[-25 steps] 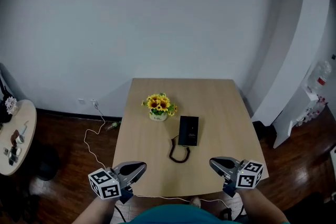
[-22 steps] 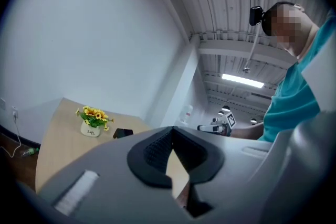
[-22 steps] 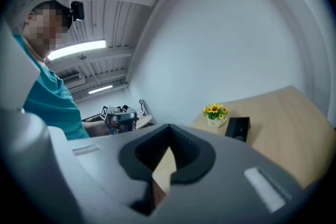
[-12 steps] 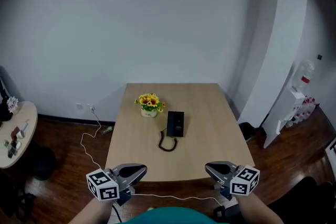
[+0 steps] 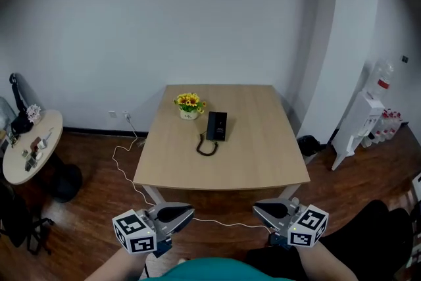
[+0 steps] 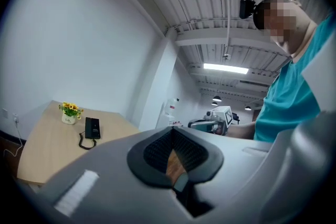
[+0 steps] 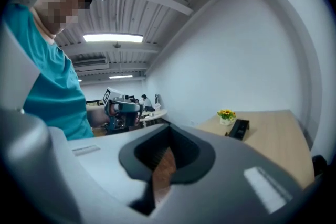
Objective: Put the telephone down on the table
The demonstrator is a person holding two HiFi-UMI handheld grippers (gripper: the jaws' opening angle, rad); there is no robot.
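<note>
Two closed tools, left [image 5: 189,211] and right [image 5: 258,207], hover off the telephone [image 5: 216,126].

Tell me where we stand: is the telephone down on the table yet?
Done: the telephone lies flat on the table beside the flower pot, with its coiled cord on the tabletop. In hand: nothing. The left hand-held gripper and right hand-held gripper are shut, empty and short of the table's near edge. Left: nothing apparent.
</note>
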